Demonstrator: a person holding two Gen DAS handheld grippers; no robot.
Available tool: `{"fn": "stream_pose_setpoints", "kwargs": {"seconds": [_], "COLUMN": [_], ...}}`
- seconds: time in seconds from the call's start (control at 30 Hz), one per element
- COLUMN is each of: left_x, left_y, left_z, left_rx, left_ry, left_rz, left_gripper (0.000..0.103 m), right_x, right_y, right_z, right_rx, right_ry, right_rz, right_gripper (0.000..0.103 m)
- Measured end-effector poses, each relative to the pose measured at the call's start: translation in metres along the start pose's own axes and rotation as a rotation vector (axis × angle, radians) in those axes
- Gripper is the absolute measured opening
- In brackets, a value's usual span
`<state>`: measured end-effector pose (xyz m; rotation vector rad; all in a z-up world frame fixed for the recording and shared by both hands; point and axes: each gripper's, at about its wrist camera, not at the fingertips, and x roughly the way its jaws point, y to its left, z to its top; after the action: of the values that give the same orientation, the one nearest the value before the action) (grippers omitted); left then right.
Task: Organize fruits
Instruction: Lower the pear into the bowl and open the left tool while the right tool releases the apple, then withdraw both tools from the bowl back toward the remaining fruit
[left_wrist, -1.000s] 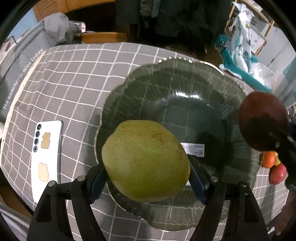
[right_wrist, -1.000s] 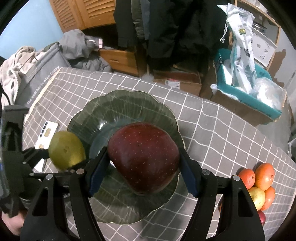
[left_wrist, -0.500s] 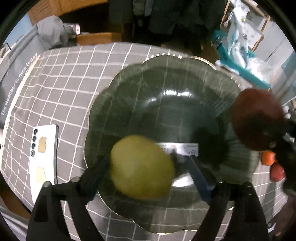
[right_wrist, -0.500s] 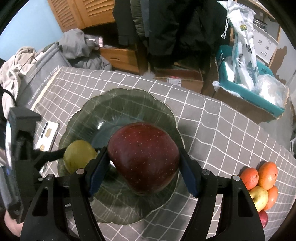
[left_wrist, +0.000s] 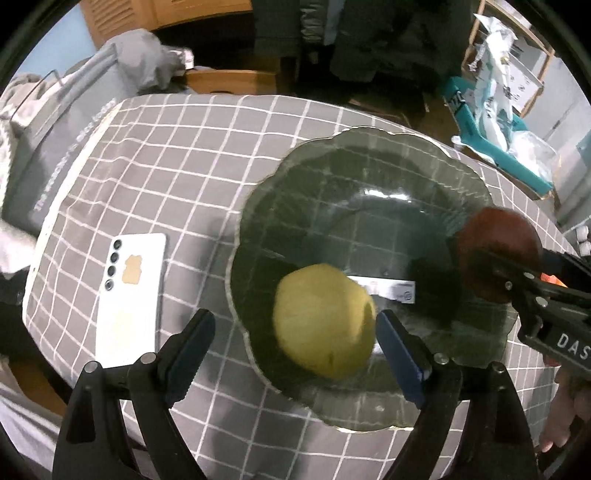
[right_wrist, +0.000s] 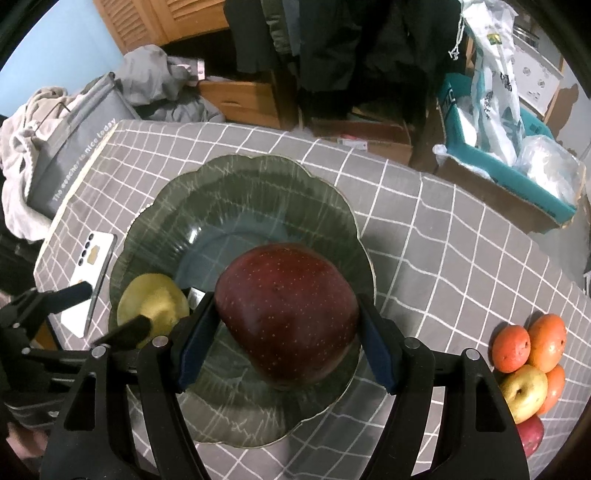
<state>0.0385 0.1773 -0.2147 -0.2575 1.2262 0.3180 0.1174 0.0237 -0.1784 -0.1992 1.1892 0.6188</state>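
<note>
The left gripper points steeply down over the near-left part of a dark green scalloped glass plate, and its blue-padded fingers stand wide, having just been opening. The yellow-green pear lies on the plate between them, close against the right finger, with a clear gap to the left one, so it is no longer gripped. In the left wrist view the pear sits at about 7 o'clock on the plate, beside a white label stuck to the plate's floor.

The right gripper hangs above the same plate with its fingers pressed on either side of a dark red apple, holding it clear of the plate's near half. From the left wrist view that apple appears at 3 o'clock, over the plate's right rim.

The plate rests on a tabletop covered by a grey cloth with a white grid. A white smartphone lies face down at 9 o'clock from the plate, just apart from it. At 4 o'clock in the right wrist view, well apart from the plate, a small pile of fruit waits: orange, yellow and red pieces touching one another.
</note>
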Motion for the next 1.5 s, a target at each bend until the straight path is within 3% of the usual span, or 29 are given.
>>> {"fn": "stream_pose_setpoints", "kwargs": {"seconds": [0.4, 1.0, 1.5], "left_x": [-0.010, -0.026, -0.060], "left_y": [0.005, 0.000, -0.029], "left_z": [0.000, 0.000, -0.002], "left_rx": [0.004, 0.006, 0.046], "left_ry": [-0.027, -0.062, -0.137], "left_rz": [0.040, 0.020, -0.035], "left_gripper": [0.090, 0.090, 0.090], "right_x": [0.015, -0.024, -0.102], "right_y": [0.008, 0.001, -0.017], "right_z": [-0.005, 0.001, -0.011], "right_rx": [-0.032, 0.010, 0.010], "right_ry": [0.048, -0.059, -0.233], "right_rz": [-0.029, -0.001, -0.146], "right_gripper": [0.074, 0.079, 0.080]}}
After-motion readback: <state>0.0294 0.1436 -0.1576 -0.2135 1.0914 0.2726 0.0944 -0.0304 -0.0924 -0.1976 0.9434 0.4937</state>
